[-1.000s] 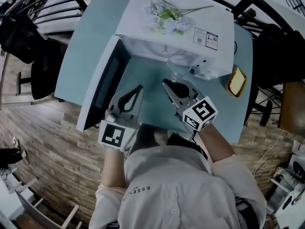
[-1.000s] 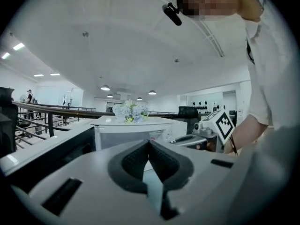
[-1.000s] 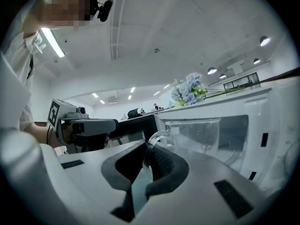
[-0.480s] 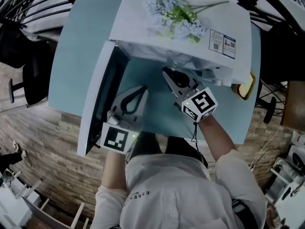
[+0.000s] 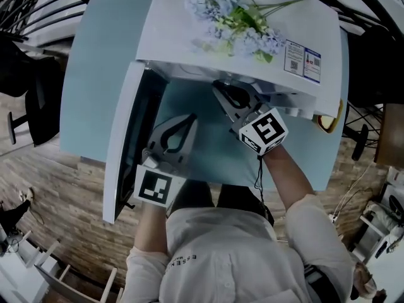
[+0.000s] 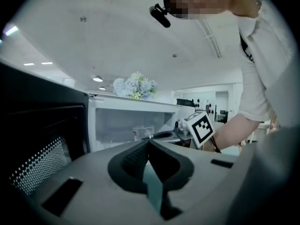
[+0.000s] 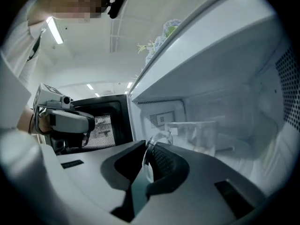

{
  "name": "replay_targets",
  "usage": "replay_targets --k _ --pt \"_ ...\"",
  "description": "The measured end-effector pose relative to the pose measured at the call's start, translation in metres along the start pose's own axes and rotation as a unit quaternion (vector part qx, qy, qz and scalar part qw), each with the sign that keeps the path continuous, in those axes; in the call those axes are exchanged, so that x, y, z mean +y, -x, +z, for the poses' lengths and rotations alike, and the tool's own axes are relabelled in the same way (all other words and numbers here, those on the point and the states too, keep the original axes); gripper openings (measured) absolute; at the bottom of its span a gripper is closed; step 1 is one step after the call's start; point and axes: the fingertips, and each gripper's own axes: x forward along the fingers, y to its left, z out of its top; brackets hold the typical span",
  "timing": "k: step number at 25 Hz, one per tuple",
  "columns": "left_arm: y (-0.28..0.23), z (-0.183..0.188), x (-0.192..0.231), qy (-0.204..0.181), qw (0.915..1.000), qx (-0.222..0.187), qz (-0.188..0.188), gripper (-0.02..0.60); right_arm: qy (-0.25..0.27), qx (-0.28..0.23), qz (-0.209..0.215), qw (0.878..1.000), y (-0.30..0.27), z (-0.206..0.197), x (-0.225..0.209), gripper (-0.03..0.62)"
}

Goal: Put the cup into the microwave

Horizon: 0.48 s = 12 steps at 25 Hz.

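The cup (image 7: 199,136) is clear glass with a handle, and it is inside the white microwave (image 5: 189,30), whose cavity fills the right gripper view. My right gripper (image 7: 151,146) is shut on the cup's handle and reaches into the cavity. In the head view the right gripper (image 5: 222,88) ends under the microwave's top edge, which hides the cup. The left gripper view shows the cup (image 6: 142,132) small inside the cavity. My left gripper (image 5: 188,118) is shut and empty. It hovers over the table beside the open door (image 5: 129,144).
The microwave door swings out to the left, close to my left gripper. Pale flowers (image 5: 237,24) lie on top of the microwave. A yellow item (image 5: 328,122) sits at the right end of the light blue table (image 5: 104,62).
My right gripper has moved forward with the cup, from in front of the opening into the cavity, and the cup left the head view. The left gripper has barely moved.
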Motion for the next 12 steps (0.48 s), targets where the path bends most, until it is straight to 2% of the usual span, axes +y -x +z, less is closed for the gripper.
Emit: replay_targets --k 4,12 --pt "-0.004 -0.002 0.004 0.004 1.0 0.004 0.001 0.002 0.012 -0.005 0.005 1.0 -0.003 -0.002 -0.002 0.032" --pt "-0.014 -0.01 0.005 0.007 0.9999 0.012 -0.009 0.002 0.017 0.007 -0.035 0.999 -0.006 -0.014 -0.024 0.031"
